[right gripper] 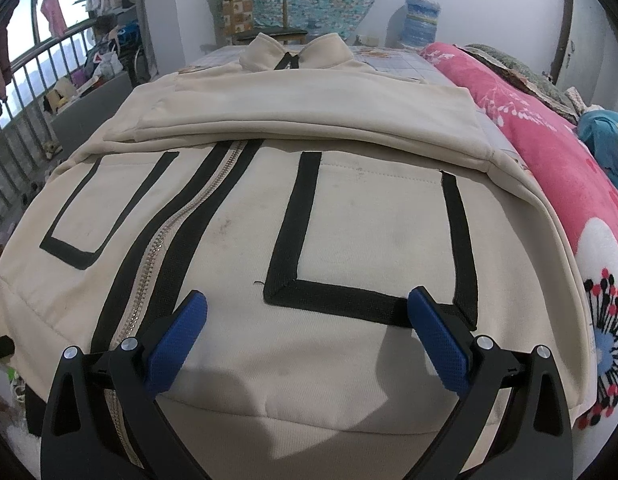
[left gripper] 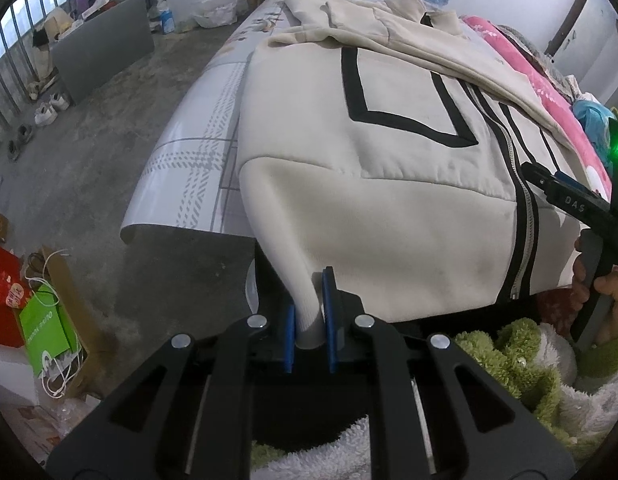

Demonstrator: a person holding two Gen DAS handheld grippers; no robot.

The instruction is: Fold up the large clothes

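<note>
— Where's the jacket (right gripper: 349,216)?
— Spread zip-up on the bed (left gripper: 197,152). My left gripper (left gripper: 309,316) has its fingers pinching the hem corner; my right gripper (right gripper: 309,336) hovers, fingers wide.

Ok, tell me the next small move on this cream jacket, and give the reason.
Probably close the right gripper on the jacket's hem. The left gripper is already shut on the bottom corner of the hem, while the right one hovers wide open above the hem beside the zipper, gripping nothing. With the sleeves already folded across the chest, both bottom corners likely need holding before the hem is lifted toward the collar.
</note>
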